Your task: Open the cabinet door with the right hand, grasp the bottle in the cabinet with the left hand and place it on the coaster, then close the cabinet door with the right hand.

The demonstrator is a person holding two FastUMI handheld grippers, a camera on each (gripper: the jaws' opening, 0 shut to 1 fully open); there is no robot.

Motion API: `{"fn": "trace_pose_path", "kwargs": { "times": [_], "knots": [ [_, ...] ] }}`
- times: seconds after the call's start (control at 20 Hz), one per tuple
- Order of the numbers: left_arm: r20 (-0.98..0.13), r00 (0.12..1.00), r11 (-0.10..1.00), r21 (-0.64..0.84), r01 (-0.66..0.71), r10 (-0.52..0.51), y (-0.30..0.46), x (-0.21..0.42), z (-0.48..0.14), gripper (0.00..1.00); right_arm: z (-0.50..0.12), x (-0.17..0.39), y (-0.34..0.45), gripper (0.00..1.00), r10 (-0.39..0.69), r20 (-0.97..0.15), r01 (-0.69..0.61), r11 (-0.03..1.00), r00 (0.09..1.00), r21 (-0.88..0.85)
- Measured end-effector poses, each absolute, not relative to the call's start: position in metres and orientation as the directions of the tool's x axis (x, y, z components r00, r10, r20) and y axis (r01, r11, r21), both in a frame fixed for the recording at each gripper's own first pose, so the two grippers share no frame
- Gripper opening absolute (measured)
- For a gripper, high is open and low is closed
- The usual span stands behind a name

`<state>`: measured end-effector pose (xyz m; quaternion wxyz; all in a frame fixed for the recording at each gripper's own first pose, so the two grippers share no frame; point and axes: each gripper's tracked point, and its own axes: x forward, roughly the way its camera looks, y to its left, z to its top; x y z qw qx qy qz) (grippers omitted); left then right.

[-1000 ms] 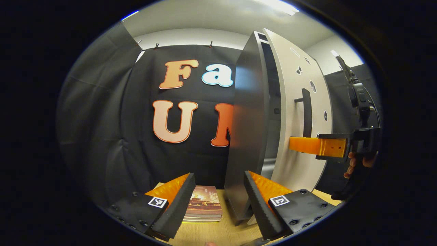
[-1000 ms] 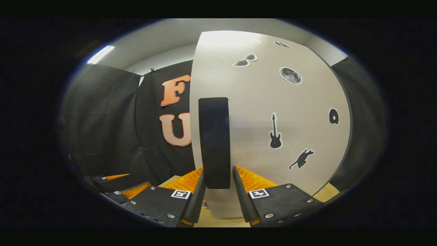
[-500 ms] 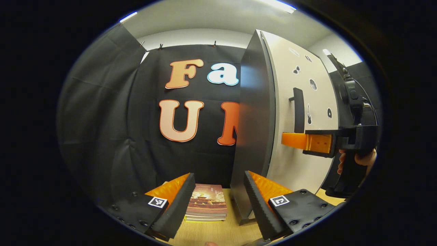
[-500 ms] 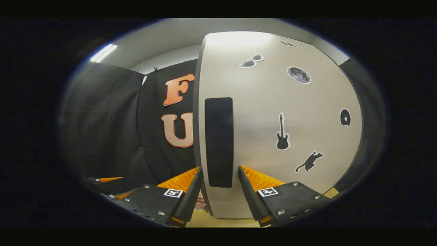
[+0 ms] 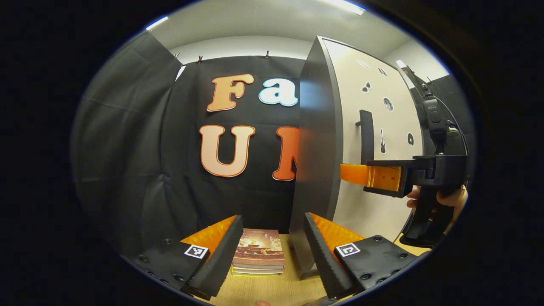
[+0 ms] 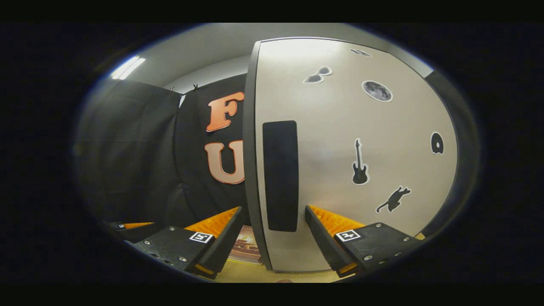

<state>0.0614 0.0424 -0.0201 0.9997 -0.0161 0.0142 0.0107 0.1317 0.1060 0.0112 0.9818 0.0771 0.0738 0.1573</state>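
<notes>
Cabinet door (image 6: 340, 170) shut flush against the cabinet, both grippers spread wide.

The door is pale grey with a tall black handle (image 6: 280, 175) near its left edge and small black stickers. The right gripper (image 6: 272, 238) straddles the handle without touching it; the left gripper (image 5: 272, 255) hangs empty over books (image 5: 258, 257) beside the cabinet's dark side (image 5: 316, 170).

Cabinet (image 5: 316, 170) stands on table (image 5: 272, 289), door (image 6: 340, 161) shut flush, handle (image 6: 280, 176) near its left edge. Book stack (image 5: 258, 257) lies on table, left of cabinet.
</notes>
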Motion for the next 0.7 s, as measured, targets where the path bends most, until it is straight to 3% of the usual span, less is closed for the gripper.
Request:
{"fn": "trace_pose_path", "kwargs": {
  "times": [0.15,0.7],
  "knots": [
    [-0.026,0.999,0.999,-0.027,-0.027,0.027,0.042,0.060,-0.017,0.93,0.015,0.140,0.113,0.95,0.324,-0.125,-0.301,0.938,0.938,0.170],
    [-0.005,0.998,0.998,-0.009,-0.058,0.058,0.028,0.047,-0.001,0.93,0.030,0.081,0.081,0.92,0.325,-0.097,-0.308,0.939,0.941,0.155]
  ]
}}
